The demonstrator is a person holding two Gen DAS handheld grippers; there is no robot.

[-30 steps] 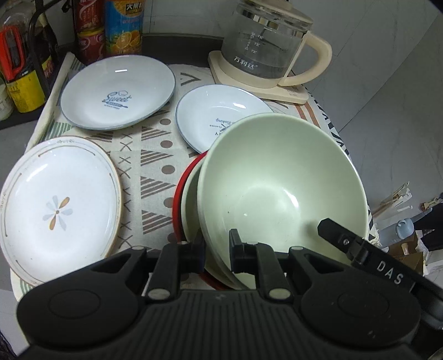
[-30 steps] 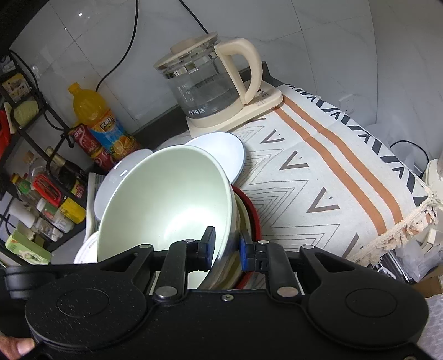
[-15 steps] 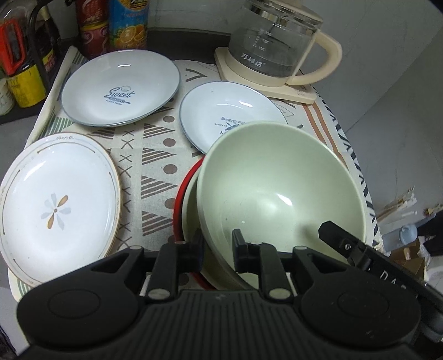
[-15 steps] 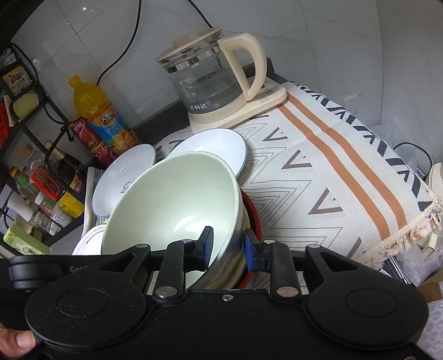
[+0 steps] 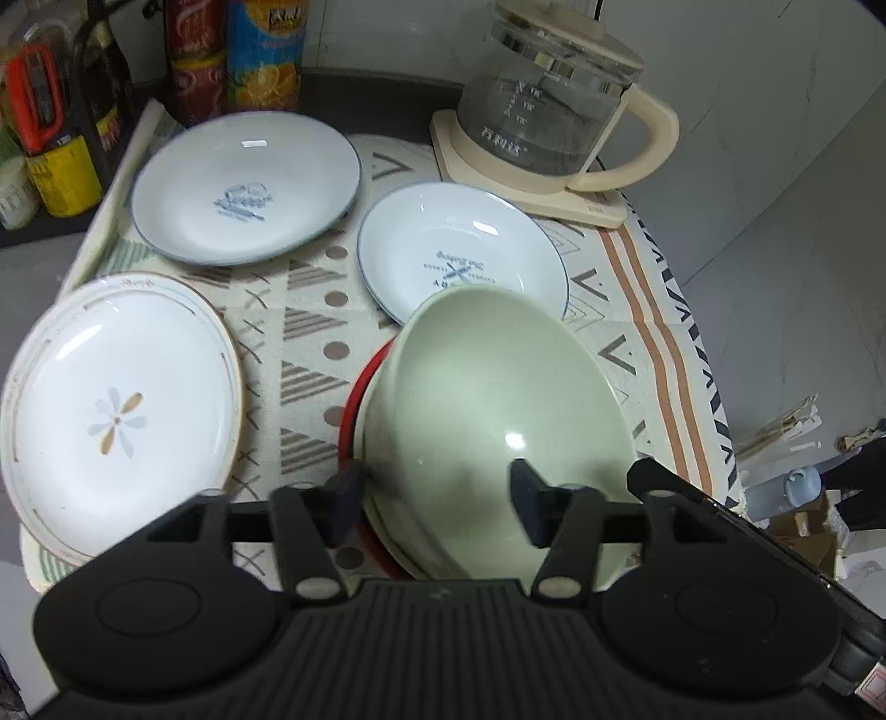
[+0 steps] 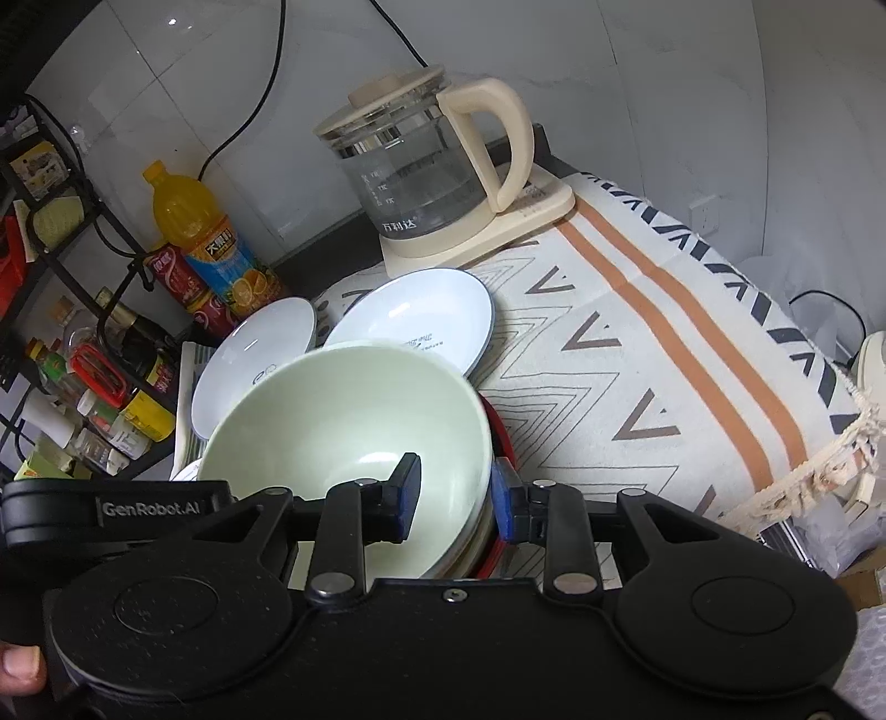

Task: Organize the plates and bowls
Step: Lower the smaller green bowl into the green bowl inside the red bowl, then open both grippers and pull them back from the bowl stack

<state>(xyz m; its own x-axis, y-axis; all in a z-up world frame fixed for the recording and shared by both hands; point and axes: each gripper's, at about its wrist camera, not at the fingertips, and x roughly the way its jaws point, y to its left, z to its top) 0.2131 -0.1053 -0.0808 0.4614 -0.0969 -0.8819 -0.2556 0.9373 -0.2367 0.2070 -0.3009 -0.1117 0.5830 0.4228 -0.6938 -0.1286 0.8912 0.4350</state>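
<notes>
A pale green bowl point(image 5: 498, 404) sits nested on a stack of bowls, the lowest with a red rim point(image 5: 360, 387); it also shows in the right wrist view point(image 6: 343, 421). My left gripper point(image 5: 437, 498) is open, its jaws wide on either side of the bowl's near rim. My right gripper point(image 6: 454, 493) is open, its jaws straddling the stack's right rim with a gap. On the cloth lie a white flower plate point(image 5: 116, 410), a large blue-rimmed plate point(image 5: 243, 183) and a smaller blue-rimmed plate point(image 5: 459, 249).
A glass kettle on a cream base point(image 5: 548, 105) stands at the back right. Juice bottle and cans point(image 5: 260, 50) and a rack of condiments point(image 6: 83, 376) line the back left. The patterned cloth point(image 6: 664, 354) drops off at the right edge.
Both grippers have let go of the green bowl's rim: the left jaws opened wide, the right ones a little. The bowl has sunk lower onto the stack.
</notes>
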